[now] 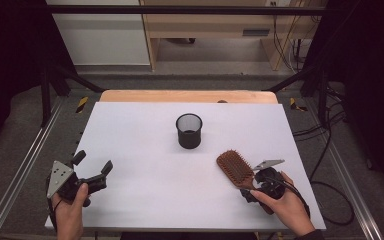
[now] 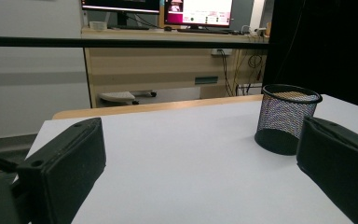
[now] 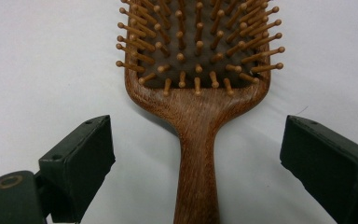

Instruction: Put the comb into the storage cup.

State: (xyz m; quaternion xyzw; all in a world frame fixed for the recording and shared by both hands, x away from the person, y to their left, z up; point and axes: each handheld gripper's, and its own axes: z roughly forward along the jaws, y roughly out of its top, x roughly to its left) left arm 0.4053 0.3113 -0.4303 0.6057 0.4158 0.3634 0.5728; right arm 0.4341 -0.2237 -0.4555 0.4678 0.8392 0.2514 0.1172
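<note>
Right tongs (image 3: 196,154) spread wide, straddling wooden hairbrush (image 3: 196,93) handle without contact; brush lying bristles-up on white surface (image 1: 145,150), near right edge. Left tongs (image 1: 94,167) likewise apart, empty, at near-left. Black mesh cup (image 1: 189,130) upright at centre, well apart from both.

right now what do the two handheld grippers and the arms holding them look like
Both are black, blocky two-jaw tools with flat rectangular pads. The left gripper carries a grey three-cornered plate with small holes on top; the right gripper has a similar grey plate and a black cable looping behind. The right arm shows a dark sleeve cuff.
</note>
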